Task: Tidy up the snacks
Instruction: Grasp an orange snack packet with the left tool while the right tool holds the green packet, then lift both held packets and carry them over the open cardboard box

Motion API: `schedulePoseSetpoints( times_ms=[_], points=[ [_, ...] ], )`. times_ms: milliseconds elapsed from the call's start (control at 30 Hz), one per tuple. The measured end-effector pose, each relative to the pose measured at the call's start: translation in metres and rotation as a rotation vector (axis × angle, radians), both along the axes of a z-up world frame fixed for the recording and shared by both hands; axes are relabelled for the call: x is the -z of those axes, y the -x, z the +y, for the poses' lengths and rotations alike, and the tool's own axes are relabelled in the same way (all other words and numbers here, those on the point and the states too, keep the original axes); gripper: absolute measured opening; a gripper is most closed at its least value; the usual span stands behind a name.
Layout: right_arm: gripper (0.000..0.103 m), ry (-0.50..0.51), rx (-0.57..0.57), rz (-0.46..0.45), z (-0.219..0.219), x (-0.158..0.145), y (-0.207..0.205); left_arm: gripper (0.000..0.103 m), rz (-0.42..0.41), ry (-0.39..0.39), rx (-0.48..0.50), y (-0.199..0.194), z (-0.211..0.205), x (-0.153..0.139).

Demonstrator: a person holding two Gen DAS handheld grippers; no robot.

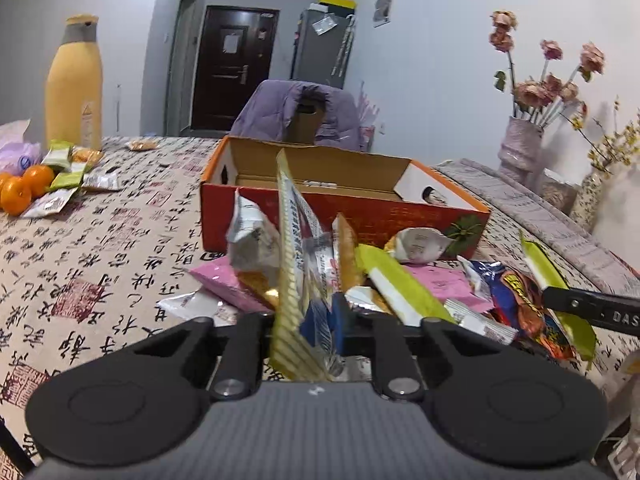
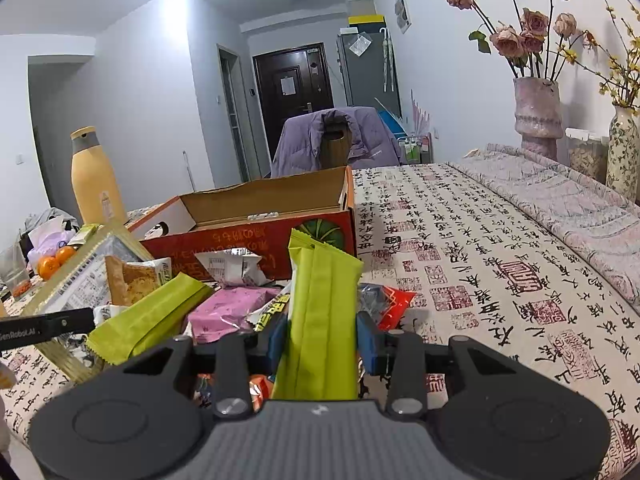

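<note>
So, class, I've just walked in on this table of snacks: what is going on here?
A person is sorting snacks with a gripper in each hand. The left gripper is shut on a gold-edged packet, held upright. The right gripper is shut on a lime-green packet. Both are above the snack pile, in front of the open orange box, which looks nearly empty.

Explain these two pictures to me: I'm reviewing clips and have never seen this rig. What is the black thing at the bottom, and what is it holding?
Each picture comes from a camera on a hand-held gripper that a person carries, looking along its two fingers. In the left view, the left hand-held gripper is shut on a gold-edged snack packet. In the right view, the right hand-held gripper is shut on a green snack packet. More snacks are piled on the patterned tablecloth before an open orange box.
</note>
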State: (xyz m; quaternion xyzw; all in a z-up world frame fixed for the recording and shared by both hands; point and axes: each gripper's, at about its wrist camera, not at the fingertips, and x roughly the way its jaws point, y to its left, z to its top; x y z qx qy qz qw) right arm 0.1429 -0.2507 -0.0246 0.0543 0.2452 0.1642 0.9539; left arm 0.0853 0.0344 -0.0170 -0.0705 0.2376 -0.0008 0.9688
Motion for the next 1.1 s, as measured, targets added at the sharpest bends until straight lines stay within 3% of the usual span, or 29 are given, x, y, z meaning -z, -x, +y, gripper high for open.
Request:
schedulePoseSetpoints(
  times_ms=[200, 467, 767, 1100],
  points=[
    [0.037, 0.0, -0.006, 0.0, 0.002, 0.0, 0.002, 0.013, -0.062, -0.087, -0.004, 0.013, -0.014, -0.008],
    [0.037, -0.001, -0.015, -0.012, 0.006, -0.005, 0.004, 0.013, -0.117, -0.118, -0.011, 0.02, -0.017, -0.021],
    [0.037, -0.003, -0.015, -0.008, 0.006, -0.004, 0.005, 0.015, 0.001, -0.105, 0.008, 0.004, -0.015, -0.001],
    [0.037, -0.003, -0.015, -0.004, 0.005, -0.004, 0.003, 0.014, 0.023, -0.098, 0.005, -0.012, -0.009, -0.003]
  ],
)
